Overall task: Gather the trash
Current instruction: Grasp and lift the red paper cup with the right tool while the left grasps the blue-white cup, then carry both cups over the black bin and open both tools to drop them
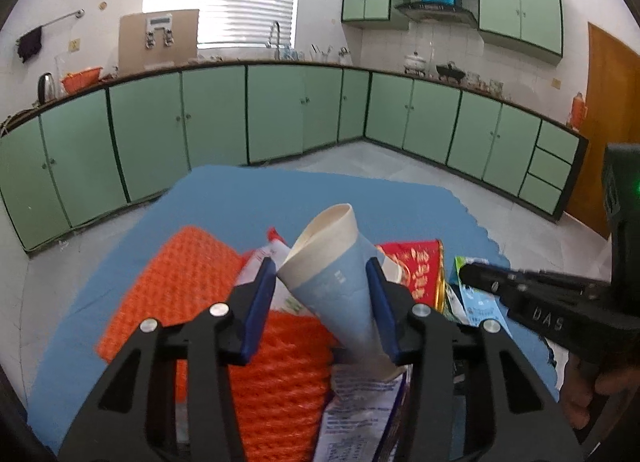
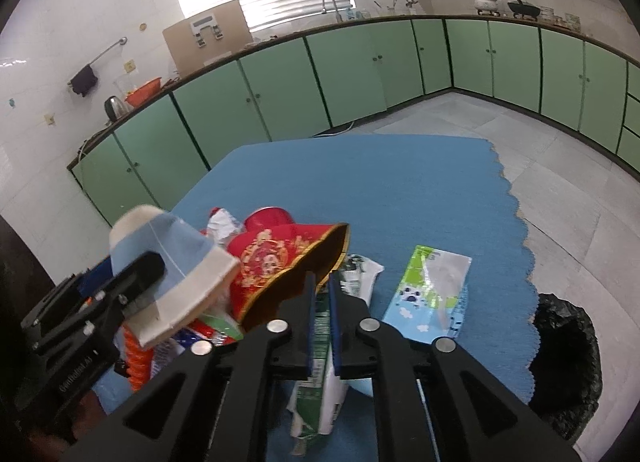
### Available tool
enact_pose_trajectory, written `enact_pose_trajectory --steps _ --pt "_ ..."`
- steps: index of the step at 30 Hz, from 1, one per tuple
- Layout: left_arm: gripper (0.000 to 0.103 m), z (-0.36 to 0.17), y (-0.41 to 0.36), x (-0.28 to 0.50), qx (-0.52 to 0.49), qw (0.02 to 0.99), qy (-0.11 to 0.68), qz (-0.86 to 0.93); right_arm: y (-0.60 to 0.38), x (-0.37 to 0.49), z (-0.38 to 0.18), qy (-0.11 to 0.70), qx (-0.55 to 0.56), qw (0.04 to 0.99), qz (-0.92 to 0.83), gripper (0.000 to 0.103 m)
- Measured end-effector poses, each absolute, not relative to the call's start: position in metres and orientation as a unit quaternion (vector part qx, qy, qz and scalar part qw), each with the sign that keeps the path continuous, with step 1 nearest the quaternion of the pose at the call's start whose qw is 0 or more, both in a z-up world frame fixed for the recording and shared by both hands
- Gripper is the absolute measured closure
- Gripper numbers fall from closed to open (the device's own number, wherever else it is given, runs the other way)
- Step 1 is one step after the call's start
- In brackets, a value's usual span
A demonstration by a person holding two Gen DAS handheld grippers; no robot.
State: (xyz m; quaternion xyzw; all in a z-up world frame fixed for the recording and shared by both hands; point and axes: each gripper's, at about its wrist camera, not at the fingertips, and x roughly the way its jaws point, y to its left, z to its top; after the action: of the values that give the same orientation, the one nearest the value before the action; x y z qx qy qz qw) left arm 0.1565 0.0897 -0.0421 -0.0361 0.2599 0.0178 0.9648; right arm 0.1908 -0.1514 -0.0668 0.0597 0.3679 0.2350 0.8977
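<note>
The left gripper point(image 1: 322, 290) is clamped on a squashed paper cup point(image 1: 340, 274) above the trash pile. The right gripper point(image 2: 322, 316) pinches what looks like a green-and-white carton point(image 2: 320, 402) over the blue cloth point(image 2: 400, 190).

1. The paper cup's point(image 1: 336, 282) narrow base sat behind the left claw's point(image 1: 322, 296) blue pads, so its bottom end was partly hidden.
2. The print on the white leaflet point(image 1: 360, 418) under the cup was too small to read, and the bottom edge of the left wrist view cut it off.
3. The orange foam net point(image 1: 192, 282) was partly covered by the left claw's black frame.
4. In the right wrist view, the green and white carton point(image 2: 320, 402) was blurred, with its middle hidden between the right claw's point(image 2: 321, 324) pads.
5. The black bin bag point(image 2: 568, 366) was dark, its contents impossible to tell.
</note>
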Motion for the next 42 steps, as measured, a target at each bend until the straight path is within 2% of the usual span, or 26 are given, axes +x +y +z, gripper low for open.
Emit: enact_pose_trajectory --steps 2,4,18,22,27,28,29,31,32,42 --pt "0.059 -0.035 0.094 0.153 -0.036 0.968 0.248 0.026 -0.148 0.19 -0.065 0.369 0.063 0.894 0.245 0.084" --pt "0.059 -0.031 0.098 0.151 -0.033 0.969 0.24 0.037 -0.142 0.187 -0.062 0.369 0.064 0.892 0.255 0.078" --pt "0.059 -0.037 0.116 0.149 -0.031 0.966 0.251 0.05 -0.114 0.186 -0.075 0.404 0.055 0.875 0.262 0.077" --pt "0.059 -0.038 0.118 0.151 -0.033 0.966 0.252 0.047 -0.114 0.192 -0.076 0.416 0.074 0.864 0.275 0.081" --pt "0.059 -0.041 0.118 0.152 -0.032 0.966 0.253 0.046 -0.113 0.199 -0.076 0.423 0.088 0.858 0.277 0.08" --pt "0.059 -0.041 0.118 0.152 -0.032 0.966 0.253 0.045 -0.111 0.202 -0.075 0.423 0.084 0.859 0.277 0.082" --pt "0.059 -0.041 0.117 0.152 -0.031 0.966 0.254 0.045 -0.111 0.202 -0.074 0.423 0.08 0.86 0.276 0.089" --pt "0.059 -0.041 0.116 0.152 -0.029 0.966 0.254 0.044 -0.109 0.202 -0.073 0.424 0.07 0.861 0.272 0.098" --pt "0.059 -0.041 0.116 0.152 -0.028 0.966 0.254 0.043 -0.11 0.202 -0.071 0.422 0.071 0.862 0.273 0.099" --pt "0.059 -0.023 0.102 0.149 -0.026 0.972 0.234 0.028 -0.137 0.187 -0.037 0.372 0.079 0.888 0.259 0.1"
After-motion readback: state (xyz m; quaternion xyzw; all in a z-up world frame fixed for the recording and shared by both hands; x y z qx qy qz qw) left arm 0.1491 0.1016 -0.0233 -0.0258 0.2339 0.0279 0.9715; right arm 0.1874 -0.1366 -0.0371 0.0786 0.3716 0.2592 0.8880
